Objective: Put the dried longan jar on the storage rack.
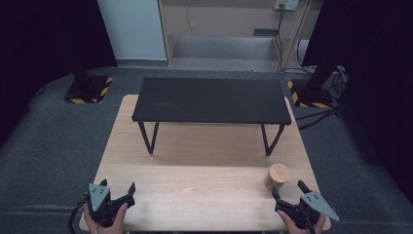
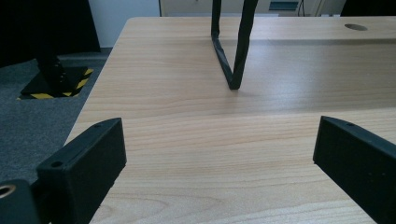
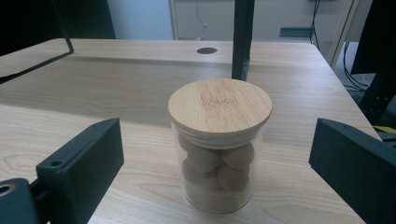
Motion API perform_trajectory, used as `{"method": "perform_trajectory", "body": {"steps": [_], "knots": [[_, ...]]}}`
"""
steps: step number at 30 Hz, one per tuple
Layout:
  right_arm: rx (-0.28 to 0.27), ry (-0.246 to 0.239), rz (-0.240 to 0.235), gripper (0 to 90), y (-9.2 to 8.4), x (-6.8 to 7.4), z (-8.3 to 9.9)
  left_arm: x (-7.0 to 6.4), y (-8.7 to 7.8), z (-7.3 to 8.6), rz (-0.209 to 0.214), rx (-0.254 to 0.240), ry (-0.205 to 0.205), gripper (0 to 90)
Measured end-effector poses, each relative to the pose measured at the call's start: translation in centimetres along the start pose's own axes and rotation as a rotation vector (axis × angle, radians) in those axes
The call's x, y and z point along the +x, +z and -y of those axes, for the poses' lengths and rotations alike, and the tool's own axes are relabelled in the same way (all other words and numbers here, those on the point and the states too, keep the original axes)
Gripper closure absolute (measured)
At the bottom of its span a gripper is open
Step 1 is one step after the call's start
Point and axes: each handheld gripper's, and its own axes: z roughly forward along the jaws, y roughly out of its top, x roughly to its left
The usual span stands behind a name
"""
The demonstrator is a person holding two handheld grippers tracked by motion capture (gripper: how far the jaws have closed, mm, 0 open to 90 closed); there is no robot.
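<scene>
L gripper (image 1: 117,191) is held at the near left edge of the table (image 1: 195,195), jaws spread wide, nothing but bare wood between them. R gripper (image 1: 288,190) is held at the near right corner, jaws likewise spread. A glass jar (image 3: 218,154) w/ a wooden lid (image 3: 220,105) is seen just ahead of the R jaws, centred on the gap, untouched; round brown pieces are seen inside. Farther off, beyond both grippers, a black shelf (image 1: 210,100) is stood on thin legs.
</scene>
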Motion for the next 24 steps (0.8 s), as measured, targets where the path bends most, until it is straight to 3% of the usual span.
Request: {"method": "perform_trajectory", "body": {"steps": [24], "knots": [[0.003,0.001,0.007,3.2,-0.45,0.1,0.23,0.06,-0.06,0.06,0.006,-0.001,-0.002,1.3]]}}
